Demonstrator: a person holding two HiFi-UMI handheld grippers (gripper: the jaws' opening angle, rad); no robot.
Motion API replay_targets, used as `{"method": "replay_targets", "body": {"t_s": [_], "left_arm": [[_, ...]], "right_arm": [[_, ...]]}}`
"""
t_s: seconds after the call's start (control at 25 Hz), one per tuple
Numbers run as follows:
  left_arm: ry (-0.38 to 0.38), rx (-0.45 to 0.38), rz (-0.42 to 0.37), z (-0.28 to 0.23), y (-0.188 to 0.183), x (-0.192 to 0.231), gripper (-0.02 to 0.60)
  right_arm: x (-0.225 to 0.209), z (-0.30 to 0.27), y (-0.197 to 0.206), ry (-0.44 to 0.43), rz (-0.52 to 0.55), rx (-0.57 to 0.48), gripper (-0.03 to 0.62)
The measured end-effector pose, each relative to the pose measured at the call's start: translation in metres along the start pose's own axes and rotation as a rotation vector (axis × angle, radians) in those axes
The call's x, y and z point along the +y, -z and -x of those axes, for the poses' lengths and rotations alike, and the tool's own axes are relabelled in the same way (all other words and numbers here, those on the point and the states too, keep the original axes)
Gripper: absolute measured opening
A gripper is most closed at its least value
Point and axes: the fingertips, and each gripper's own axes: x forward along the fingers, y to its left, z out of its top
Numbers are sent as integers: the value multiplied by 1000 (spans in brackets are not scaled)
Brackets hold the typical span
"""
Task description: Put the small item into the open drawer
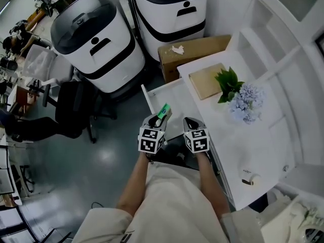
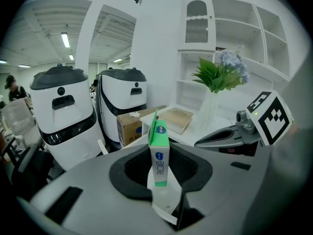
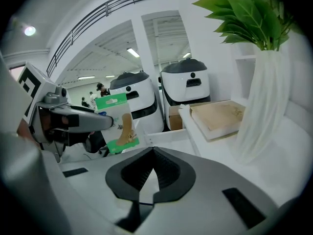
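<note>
A small green and white packet [image 1: 163, 111] stands upright between the jaws of my left gripper [image 1: 161, 116], which is shut on it. In the left gripper view the packet [image 2: 159, 153] sits edge-on in the left gripper [image 2: 159, 166]. The packet hangs over the near end of the open white drawer [image 1: 153, 96], which sticks out from the white desk [image 1: 263, 151]. My right gripper [image 1: 190, 121] is just right of it by the desk's edge, with its jaw tips together and nothing between them. The right gripper view shows the right gripper [image 3: 153, 151], the packet [image 3: 117, 124] at left and the drawer [image 3: 168, 136] beyond.
On the desk lie a tan book [image 1: 206, 81] and a vase of blue flowers with green leaves [image 1: 242, 97]. A cardboard box [image 1: 195, 50] stands behind the drawer. Two white and black machines [image 1: 96, 39] and a black chair [image 1: 76, 108] stand on the grey floor at left.
</note>
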Motion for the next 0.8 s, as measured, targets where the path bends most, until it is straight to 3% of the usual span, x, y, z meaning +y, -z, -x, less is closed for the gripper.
{"method": "replay_targets", "body": {"t_s": [0.52,0.8], "left_arm": [[126,64,-22,-44,-11,-2,107],[212,136,-36,-78,-20,15,107]], "right_arm": [[-28,-3,9,97,-139,8,25],[-43,-1,8,200,-272,-13,25]]}}
